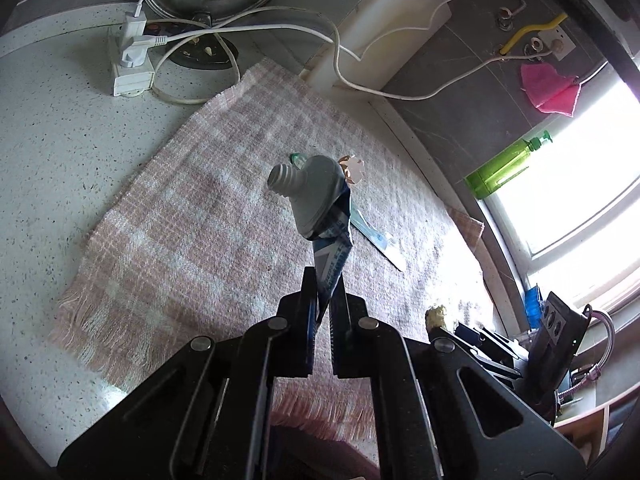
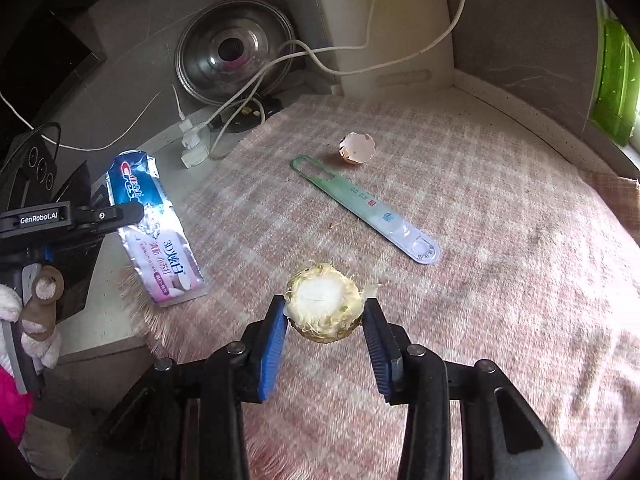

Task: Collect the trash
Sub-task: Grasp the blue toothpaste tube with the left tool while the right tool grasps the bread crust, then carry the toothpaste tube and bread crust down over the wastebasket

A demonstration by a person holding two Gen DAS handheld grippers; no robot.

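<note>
The left gripper (image 1: 325, 300) is clamped on the toothpaste tube (image 1: 320, 216), lifted above the cloth (image 1: 180, 208). The right gripper (image 2: 325, 316) holds a vegetable stump (image 2: 324, 304) near the cloth's front edge. Two pieces are picked; the eggshell (image 2: 357, 149) and plastic strip (image 2: 368, 208) remain in the cloth's middle

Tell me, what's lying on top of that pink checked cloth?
On the cloth lie a broken eggshell and a long flat plastic strip. The vegetable stump is held in the right gripper over it. Whatever lies beneath the gripper is hidden.
</note>
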